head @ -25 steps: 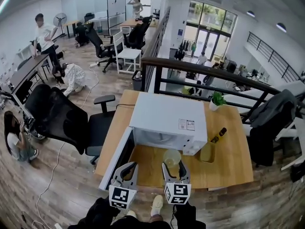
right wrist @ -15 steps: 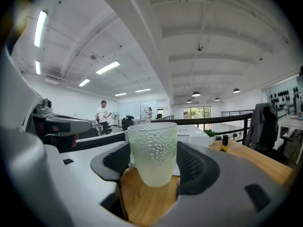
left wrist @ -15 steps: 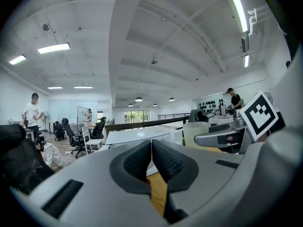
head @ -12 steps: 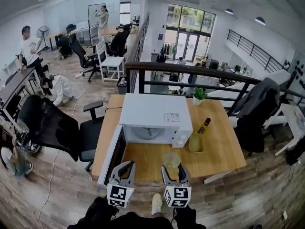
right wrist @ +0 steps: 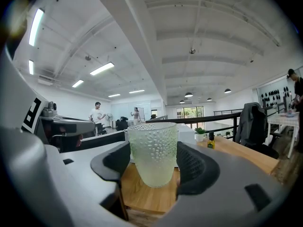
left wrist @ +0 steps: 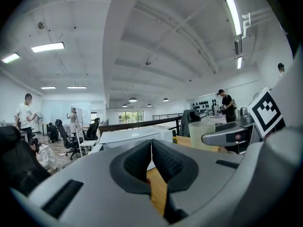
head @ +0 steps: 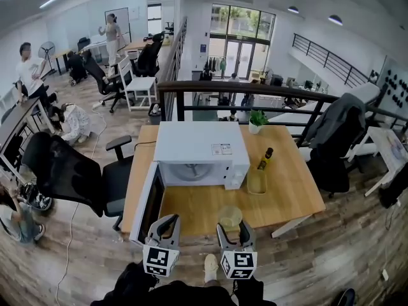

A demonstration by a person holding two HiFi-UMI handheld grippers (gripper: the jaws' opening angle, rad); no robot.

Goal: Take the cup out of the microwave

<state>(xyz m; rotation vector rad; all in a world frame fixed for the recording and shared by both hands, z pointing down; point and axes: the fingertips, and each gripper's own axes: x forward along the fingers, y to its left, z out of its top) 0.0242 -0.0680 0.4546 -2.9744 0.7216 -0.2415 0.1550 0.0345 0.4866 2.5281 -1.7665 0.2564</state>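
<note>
Change noted: over the last second the microwave (head: 197,152) shrank back toward the middle of the head view, and more bare bench (head: 287,190) opened between its mouth and the cup (head: 230,218). A second before, the cup sat just in front of the cavity. It now hung near the bench's front edge, lower centre of the frame, well clear of the oven. Both hands drew back together.

Right tongs (head: 233,230): closed on the cup, one pad on each side of the dimpled glass in the right gripper view. The cup stood upright. Its base looked lifted off the wood, though I could not be certain.

Left tongs (head: 164,225): pads pressed together, nothing between them, carried alongside at lower left.

Door (head: 148,203) hung open on the left of the oven.

Reading: the cup was out, so the removal itself looked done. What seemed left was setting the cup down, and perhaps shutting the door.

Writing:
- Sticker (head: 222,149) on the microwave top: printed, too small to read.
- Square markers (head: 241,261) on the tongs' cubes: black-and-white patterns, no letters.
- Bottle (head: 264,159) right of the oven: yellow label, illegible.
- Cup: no mark or brand seen.
</note>
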